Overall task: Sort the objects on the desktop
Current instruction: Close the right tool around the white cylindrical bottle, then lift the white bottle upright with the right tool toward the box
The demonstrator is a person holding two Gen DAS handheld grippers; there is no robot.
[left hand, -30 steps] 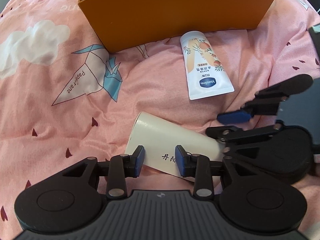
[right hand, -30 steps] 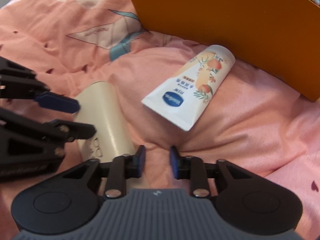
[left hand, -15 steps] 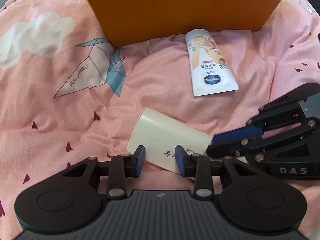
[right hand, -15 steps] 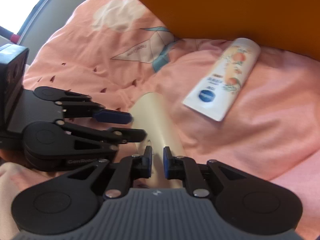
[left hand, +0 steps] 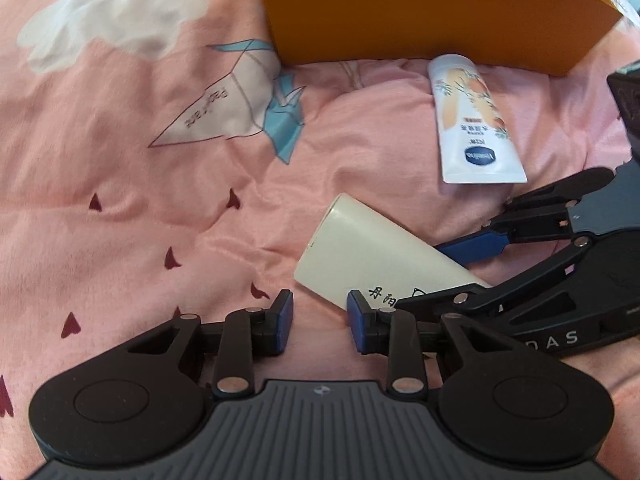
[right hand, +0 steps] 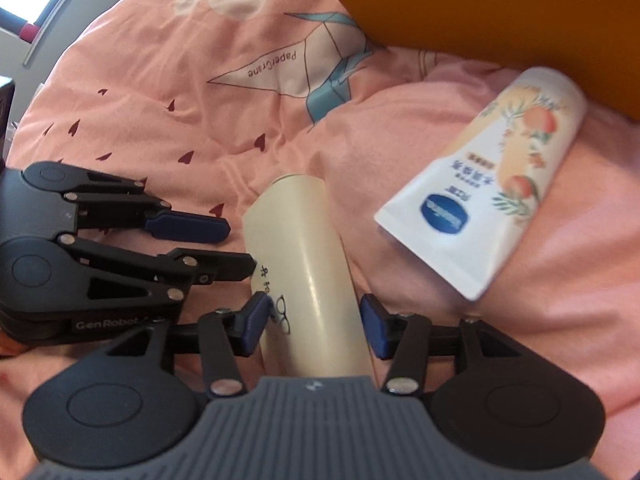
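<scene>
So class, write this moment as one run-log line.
right gripper: just opened, jaws straddling cream bottle | left gripper: open, beside bottle | lotion tube: on bedspread, near orange box

Left wrist view looks almost straight down from close above the pink bedding (left hand: 120, 220), past its own left gripper (left hand: 320, 322), the orange box (left hand: 420, 12) at the far edge. Right wrist view slants down from the right, nearer still, over the right gripper (right hand: 314, 326). Both share the cream bottle (left hand: 376, 260) (right hand: 308, 272), the white tube (left hand: 472, 128) (right hand: 492, 208), the paper-crane print (left hand: 240, 108) (right hand: 300, 64), and each sees the other gripper.
</scene>
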